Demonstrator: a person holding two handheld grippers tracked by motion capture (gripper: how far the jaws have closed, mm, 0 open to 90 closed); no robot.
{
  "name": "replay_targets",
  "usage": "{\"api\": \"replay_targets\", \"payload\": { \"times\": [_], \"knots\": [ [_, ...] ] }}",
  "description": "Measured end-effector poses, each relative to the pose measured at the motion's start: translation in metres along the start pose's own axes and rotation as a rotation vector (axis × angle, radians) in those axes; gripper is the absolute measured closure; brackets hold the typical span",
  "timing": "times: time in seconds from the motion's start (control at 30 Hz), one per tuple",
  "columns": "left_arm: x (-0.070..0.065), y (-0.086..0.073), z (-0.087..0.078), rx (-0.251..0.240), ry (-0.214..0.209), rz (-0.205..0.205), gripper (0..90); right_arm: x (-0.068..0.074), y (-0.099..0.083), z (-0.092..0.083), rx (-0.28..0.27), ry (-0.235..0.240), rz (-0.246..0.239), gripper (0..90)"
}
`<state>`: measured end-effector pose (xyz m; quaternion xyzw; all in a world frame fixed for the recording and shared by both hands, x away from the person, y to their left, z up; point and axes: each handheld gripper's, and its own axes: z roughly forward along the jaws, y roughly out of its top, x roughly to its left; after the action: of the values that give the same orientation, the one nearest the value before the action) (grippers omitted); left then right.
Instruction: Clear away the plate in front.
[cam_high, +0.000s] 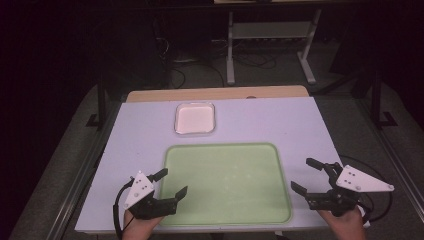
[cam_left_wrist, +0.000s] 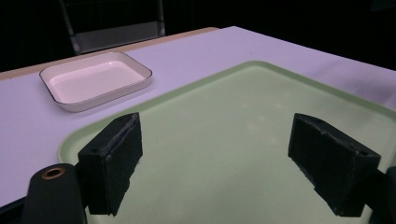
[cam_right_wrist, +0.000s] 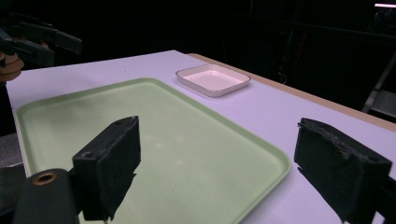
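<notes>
Jaws wide on left gripper (cam_high: 170, 183) and right gripper (cam_high: 306, 175), nothing between. Green tray (cam_high: 227, 182) at desk (cam_high: 280, 120) centre, between grippers. White dish (cam_high: 195, 118) at 12 o'clock of tray, just apart.

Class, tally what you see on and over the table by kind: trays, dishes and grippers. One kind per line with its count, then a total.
Green tray: 1
White dish: 1
Grippers: 2, the left gripper and the right gripper, both with jaws apart and nothing between them
Total: 4
</notes>
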<state>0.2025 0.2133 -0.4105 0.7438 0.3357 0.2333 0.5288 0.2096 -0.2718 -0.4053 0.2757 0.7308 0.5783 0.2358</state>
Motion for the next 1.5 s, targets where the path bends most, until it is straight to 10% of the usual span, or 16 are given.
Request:
{"api": "replay_targets", "payload": {
  "times": [1.5],
  "knots": [
    [0.031,0.046,0.027,0.037,-0.036,0.015,18.0,-0.002,-0.001,-0.003,-0.002,-0.014,0.015,13.7]
  ]
}}
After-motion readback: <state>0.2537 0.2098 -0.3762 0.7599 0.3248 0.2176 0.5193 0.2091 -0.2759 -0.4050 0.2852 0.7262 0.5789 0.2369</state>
